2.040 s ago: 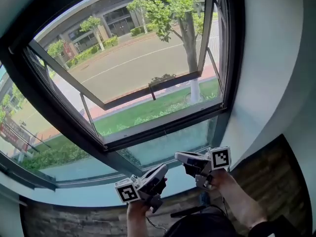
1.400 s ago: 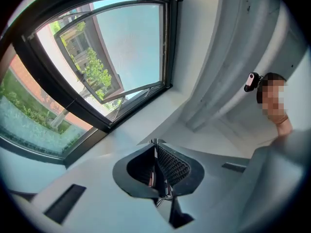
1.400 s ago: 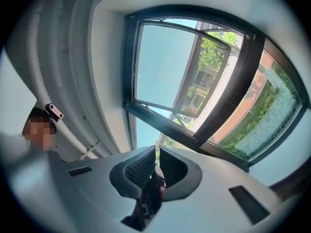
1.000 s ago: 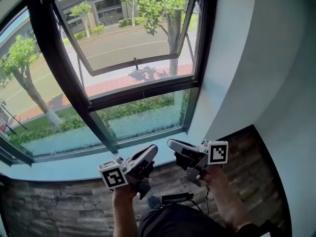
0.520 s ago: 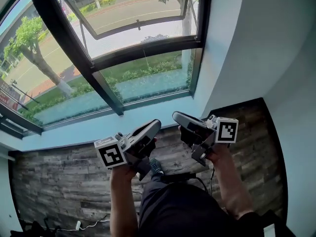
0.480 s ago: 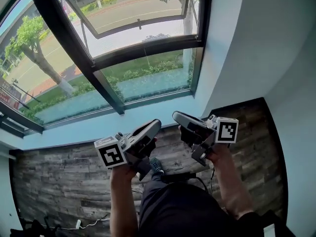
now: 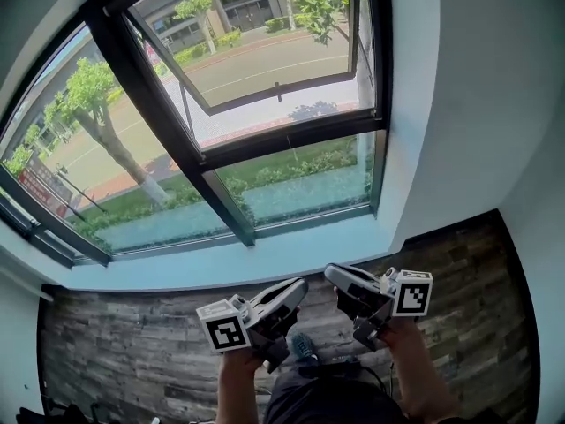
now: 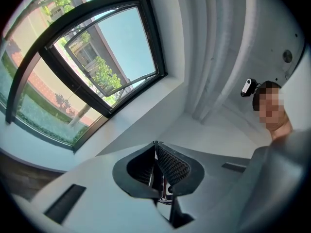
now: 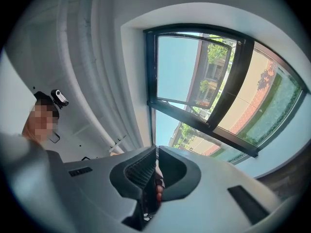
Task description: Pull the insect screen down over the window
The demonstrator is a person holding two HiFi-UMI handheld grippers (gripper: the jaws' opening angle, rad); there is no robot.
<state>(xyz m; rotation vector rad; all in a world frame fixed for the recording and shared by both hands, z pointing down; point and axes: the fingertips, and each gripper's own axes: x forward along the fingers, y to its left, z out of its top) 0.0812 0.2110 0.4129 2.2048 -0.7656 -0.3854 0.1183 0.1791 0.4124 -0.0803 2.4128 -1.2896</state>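
Note:
The window (image 7: 291, 140) has a black frame, and its upper sash (image 7: 265, 56) is swung open outward. I cannot make out an insect screen in any view. My left gripper (image 7: 298, 285) and right gripper (image 7: 331, 273) are held low, side by side, below the pale sill (image 7: 221, 263) and apart from the window. Both are shut, with nothing between the jaws. In the left gripper view the jaw tips (image 8: 155, 147) meet, and the window (image 8: 97, 57) lies up and to the left. The right gripper (image 9: 156, 152) points up toward the window's top frame (image 9: 194, 30).
A white wall (image 7: 477, 104) flanks the window on the right. Dark wood flooring (image 7: 115, 343) lies under the sill. The person's shoe (image 7: 305, 347) shows between the grippers. White curtain-like folds (image 8: 218, 47) hang to the side of the window.
The head view has tilted up: the window now fills more of the picture and less floor shows. Both grippers stay shut, low and side by side.

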